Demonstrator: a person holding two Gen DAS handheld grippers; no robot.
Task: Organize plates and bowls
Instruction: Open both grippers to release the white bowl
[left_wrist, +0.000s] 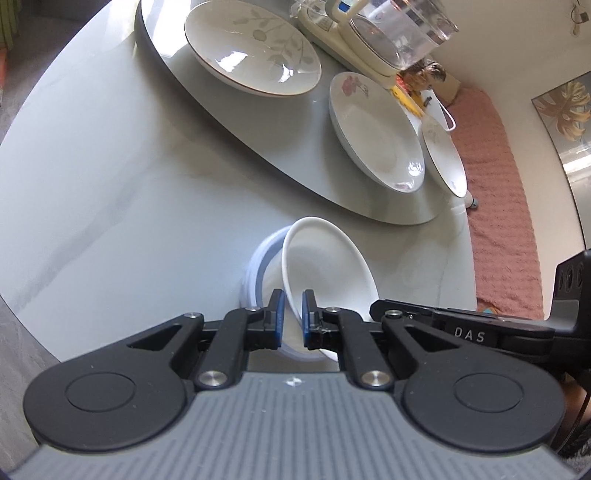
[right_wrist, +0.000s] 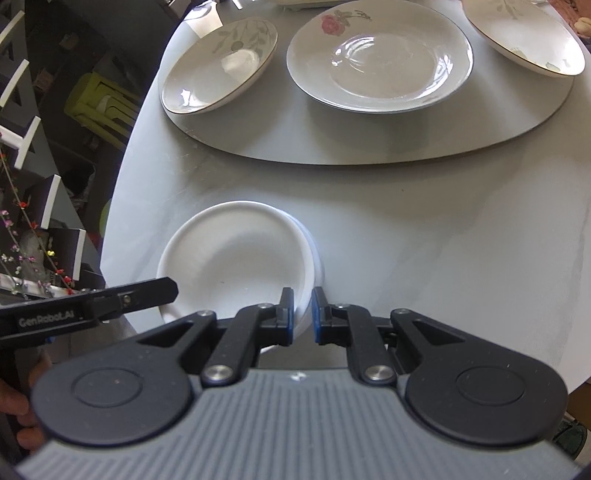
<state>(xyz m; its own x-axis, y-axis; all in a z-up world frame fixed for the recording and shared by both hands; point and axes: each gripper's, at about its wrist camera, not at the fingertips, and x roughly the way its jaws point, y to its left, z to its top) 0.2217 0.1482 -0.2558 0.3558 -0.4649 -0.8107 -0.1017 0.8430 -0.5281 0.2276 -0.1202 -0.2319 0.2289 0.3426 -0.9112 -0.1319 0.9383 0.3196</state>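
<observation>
Right now the left gripper (left_wrist: 291, 314) is pinching the near rim of a tilted white bowl (left_wrist: 328, 273), its jaws narrowed onto it, above a stack of white plates (left_wrist: 255, 266) sitting on the table (left_wrist: 110, 206). Meanwhile the right gripper (right_wrist: 303, 314) is gripping the same stack's (right_wrist: 236, 254) rim, jaws narrowed around it.

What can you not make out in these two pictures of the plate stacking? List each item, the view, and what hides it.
- Left wrist view: how many dishes lie under the tilted white plate; it covers them.
- Right wrist view: the stack's near edge, behind the right gripper.
- Left wrist view: the kettle's top, cut off by the frame.
- Right wrist view: the far right plate, partly cut off.
</observation>
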